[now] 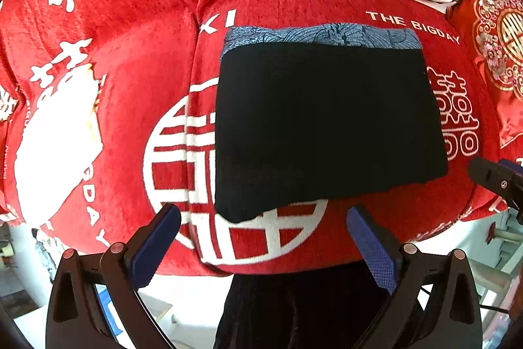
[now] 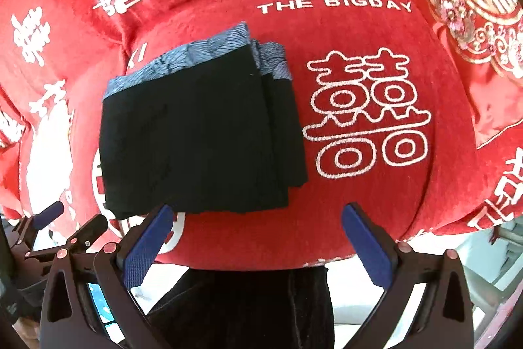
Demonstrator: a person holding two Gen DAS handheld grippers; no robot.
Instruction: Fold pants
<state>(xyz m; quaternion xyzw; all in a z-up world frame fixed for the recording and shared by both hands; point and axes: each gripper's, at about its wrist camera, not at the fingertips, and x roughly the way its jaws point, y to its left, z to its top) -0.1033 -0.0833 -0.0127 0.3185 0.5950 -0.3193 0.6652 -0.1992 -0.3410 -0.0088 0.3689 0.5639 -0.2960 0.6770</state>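
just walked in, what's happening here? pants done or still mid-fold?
Looks done. The black pants lie folded into a compact stack, patterned blue-grey waistband at the far edge, on a red cushion printed with white characters. A person holds a gripper in each hand; the left gripper and right gripper are both open above the near edge of the cushion, nothing between the pads. Neither touches the pants.

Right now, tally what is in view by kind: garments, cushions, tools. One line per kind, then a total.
Folded black pants: 1
Red seat cushion under the pants: 1
Embroidered red pillow at the right edge: 1
Tools: 2, left tool and right tool, both open and holding nothing
Total: 5
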